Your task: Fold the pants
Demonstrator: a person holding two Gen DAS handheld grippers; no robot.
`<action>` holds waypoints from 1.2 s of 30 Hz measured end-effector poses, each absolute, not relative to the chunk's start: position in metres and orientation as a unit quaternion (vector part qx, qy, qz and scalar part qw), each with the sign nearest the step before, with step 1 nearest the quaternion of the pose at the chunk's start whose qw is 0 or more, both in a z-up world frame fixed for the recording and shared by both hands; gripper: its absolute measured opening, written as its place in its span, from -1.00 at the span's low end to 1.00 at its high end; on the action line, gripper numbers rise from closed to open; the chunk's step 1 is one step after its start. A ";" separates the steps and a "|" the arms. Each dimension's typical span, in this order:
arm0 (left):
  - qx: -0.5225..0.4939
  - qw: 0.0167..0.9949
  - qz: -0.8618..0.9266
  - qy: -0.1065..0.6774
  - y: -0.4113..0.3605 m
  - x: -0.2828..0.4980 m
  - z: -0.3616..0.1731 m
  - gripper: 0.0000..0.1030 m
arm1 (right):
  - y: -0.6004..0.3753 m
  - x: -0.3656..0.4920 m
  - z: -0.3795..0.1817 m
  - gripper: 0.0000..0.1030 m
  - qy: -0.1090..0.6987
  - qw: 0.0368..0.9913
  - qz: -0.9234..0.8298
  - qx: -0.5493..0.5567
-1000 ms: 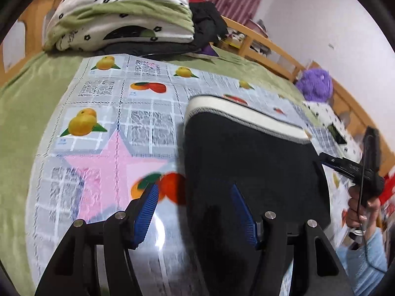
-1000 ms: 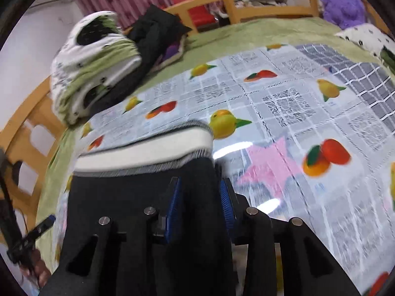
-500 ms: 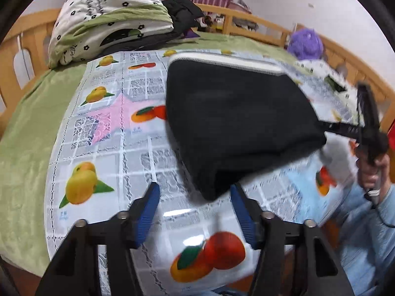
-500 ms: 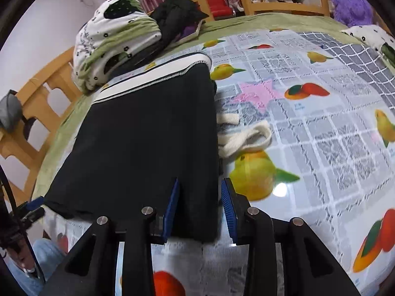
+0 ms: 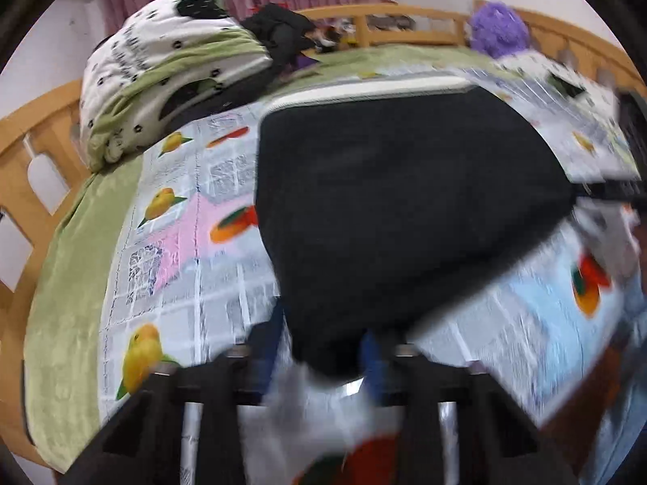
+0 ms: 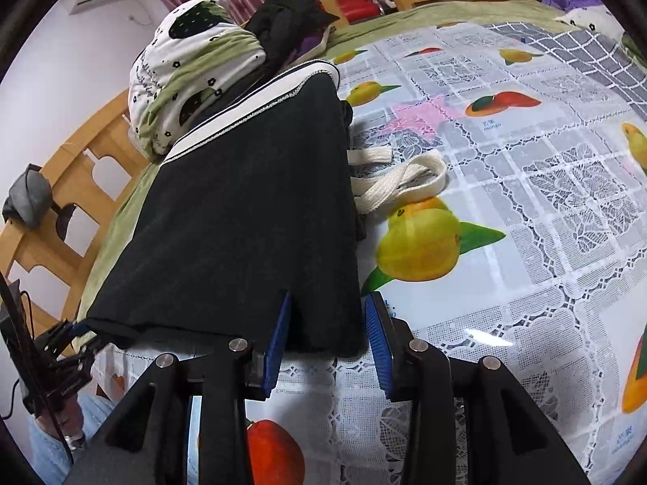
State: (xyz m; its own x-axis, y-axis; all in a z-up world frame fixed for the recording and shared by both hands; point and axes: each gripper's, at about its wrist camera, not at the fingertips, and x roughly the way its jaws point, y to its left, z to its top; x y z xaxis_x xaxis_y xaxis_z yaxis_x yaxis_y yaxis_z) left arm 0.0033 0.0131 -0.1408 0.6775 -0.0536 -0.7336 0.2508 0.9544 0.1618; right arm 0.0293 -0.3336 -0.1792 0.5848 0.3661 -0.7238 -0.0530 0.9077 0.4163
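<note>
the pants [image 6: 242, 218] lie folded into one black slab on the fruit-print tablecloth [image 6: 525, 210] spread over the bed, white waistband at the far end, near edge close to the person.

at the left corner of that near edge are the left tongs [image 5: 319, 359]. the left wrist view is smeared with motion blur, but the blue pads stand either side of the hanging black corner; whether they are clamped on it or merely around it cannot be told.

at the right corner, the right tongs [image 6: 327, 343] sit with their pads apart, straddling the cloth with a clear gap on the right side, so they do not pinch it.

further right, one cream drawstring [image 6: 400, 186] spills out from the pants' side onto the tablecloth.

judged from this, the lengthwise fold is done and the legs look doubled back once; a last fold or tidy, and tucking the drawstring, may remain.

counted: one pair of pants, two tongs, one drawstring, one rolled quilt [image 6: 190, 64] behind, and one purple plush toy [image 5: 499, 32] at the rail.
</note>
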 end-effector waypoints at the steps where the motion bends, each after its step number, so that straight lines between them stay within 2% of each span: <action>1: 0.104 0.911 -0.083 0.390 0.017 0.009 -0.139 -0.64 | -0.333 0.029 -0.179 -0.27 0.439 0.873 0.121 0.175; 4: 0.016 0.935 -0.089 0.342 0.043 0.002 -0.124 -0.67 | -0.333 0.027 -0.180 -0.25 0.438 0.875 0.120 0.166; 6: -0.026 0.921 -0.101 0.376 0.056 0.007 -0.133 -0.67 | -0.333 0.027 -0.182 -0.24 0.437 0.876 0.119 0.164; 8: -0.021 0.909 -0.099 0.403 0.059 0.007 -0.148 -0.67 | -0.331 0.027 -0.182 -0.22 0.439 0.876 0.118 0.160; 11: 0.007 0.909 -0.100 0.405 0.060 -0.012 -0.155 -0.42 | -0.332 0.026 -0.179 -0.22 0.441 0.876 0.121 0.155; 12: 0.014 0.907 -0.102 0.409 0.061 -0.020 -0.156 -0.23 | -0.334 0.025 -0.178 -0.22 0.441 0.876 0.122 0.156; 13: 0.013 0.904 -0.107 0.413 0.061 -0.025 -0.157 -0.17 | -0.337 0.024 -0.177 -0.22 0.438 0.876 0.123 0.162; 16: 0.015 0.901 -0.112 0.418 0.064 -0.033 -0.159 -0.17 | -0.343 0.024 -0.179 -0.21 0.439 0.872 0.124 0.177; 17: 0.024 0.903 -0.102 0.418 0.064 -0.031 -0.160 -0.18 | -0.344 0.025 -0.181 -0.20 0.440 0.870 0.125 0.181; 19: 0.034 0.903 -0.091 0.418 0.066 -0.025 -0.163 -0.46 | -0.343 0.025 -0.182 -0.20 0.440 0.870 0.125 0.184; 22: 0.030 0.901 -0.100 0.420 0.059 -0.013 -0.161 -0.79 | -0.341 0.025 -0.182 -0.21 0.440 0.871 0.126 0.181; 24: 0.038 0.902 -0.101 0.419 0.049 -0.003 -0.158 -0.87 | -0.341 0.025 -0.182 -0.21 0.439 0.871 0.125 0.180; 29: -0.040 0.916 -0.117 0.382 0.060 -0.001 -0.141 -0.90 | -0.341 0.024 -0.183 -0.20 0.438 0.871 0.125 0.183; 33: 0.000 0.899 -0.082 0.431 0.061 -0.001 -0.170 -0.90 | -0.339 0.025 -0.183 -0.20 0.441 0.871 0.126 0.174; 36: 0.025 0.903 -0.077 0.422 0.066 -0.021 -0.165 -0.90 | -0.341 0.021 -0.175 -0.20 0.439 0.875 0.128 0.160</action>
